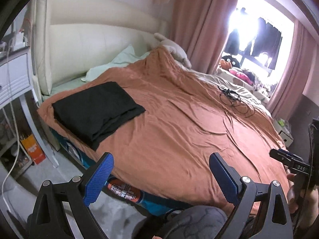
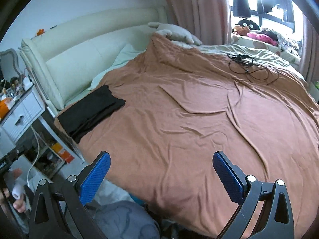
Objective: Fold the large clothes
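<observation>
bed with rust duvet | folded black garment at 10 o'clock | my left gripper and right gripper jaws apart, empty | next: square its edges gently

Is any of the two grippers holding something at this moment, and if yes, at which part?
Nothing is held. The left gripper and the right gripper are both open above the bed edge, and the folded black garment lies untouched.
</observation>
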Motion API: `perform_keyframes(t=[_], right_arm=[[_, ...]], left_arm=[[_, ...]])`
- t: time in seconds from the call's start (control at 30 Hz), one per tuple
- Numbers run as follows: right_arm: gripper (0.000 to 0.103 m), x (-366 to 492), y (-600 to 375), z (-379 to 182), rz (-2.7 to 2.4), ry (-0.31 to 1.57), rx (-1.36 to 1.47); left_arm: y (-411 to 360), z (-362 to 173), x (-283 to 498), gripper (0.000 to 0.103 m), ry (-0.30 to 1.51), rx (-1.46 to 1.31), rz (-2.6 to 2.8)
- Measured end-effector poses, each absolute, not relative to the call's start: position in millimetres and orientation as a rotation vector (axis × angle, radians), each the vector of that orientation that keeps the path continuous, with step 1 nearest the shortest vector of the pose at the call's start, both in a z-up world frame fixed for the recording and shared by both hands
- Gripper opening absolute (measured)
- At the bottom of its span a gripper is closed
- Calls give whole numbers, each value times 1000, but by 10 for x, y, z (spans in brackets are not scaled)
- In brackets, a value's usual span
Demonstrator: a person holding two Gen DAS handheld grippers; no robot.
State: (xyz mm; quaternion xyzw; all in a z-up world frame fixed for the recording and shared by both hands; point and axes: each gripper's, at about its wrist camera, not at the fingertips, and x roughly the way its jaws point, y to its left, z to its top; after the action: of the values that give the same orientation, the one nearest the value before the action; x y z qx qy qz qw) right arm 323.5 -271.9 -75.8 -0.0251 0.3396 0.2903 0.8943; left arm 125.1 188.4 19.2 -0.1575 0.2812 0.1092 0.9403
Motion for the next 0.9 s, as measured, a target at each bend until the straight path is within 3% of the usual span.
perform_keyframes(t=[0.9], right_arm=[[102,1428,-3938,-388,581,461,1]], left_arm=[[1039,468,-140,97,416,-243,191]])
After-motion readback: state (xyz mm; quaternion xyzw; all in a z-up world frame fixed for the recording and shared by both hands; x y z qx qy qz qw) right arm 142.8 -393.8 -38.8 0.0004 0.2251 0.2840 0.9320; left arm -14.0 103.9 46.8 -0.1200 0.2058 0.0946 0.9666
